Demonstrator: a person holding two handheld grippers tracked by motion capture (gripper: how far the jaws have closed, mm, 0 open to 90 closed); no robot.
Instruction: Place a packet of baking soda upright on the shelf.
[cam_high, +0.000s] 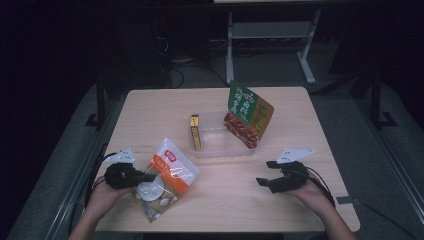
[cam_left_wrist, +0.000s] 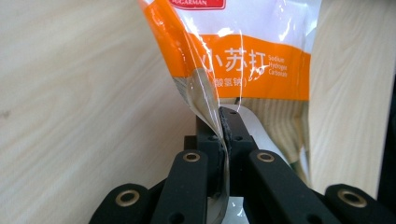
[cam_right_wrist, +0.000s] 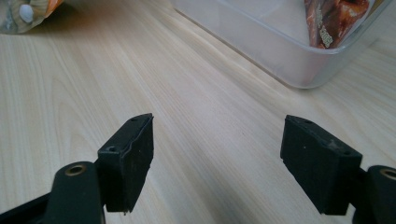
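Fingers (cam_left_wrist: 233, 133) of the left gripper (cam_high: 131, 175) are clenched on the side seam of the baking soda pouch (cam_high: 165, 178) at seven o'clock on the tabletop (cam_high: 300, 107), probably to carry it to the clear container (cam_high: 222, 148). Right gripper (cam_high: 268, 181) waits released at five o'clock.

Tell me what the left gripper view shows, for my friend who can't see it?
Black tongs pinch the edge of an orange and white bag, shut tight on its plastic. Pale wooden table lies behind it.
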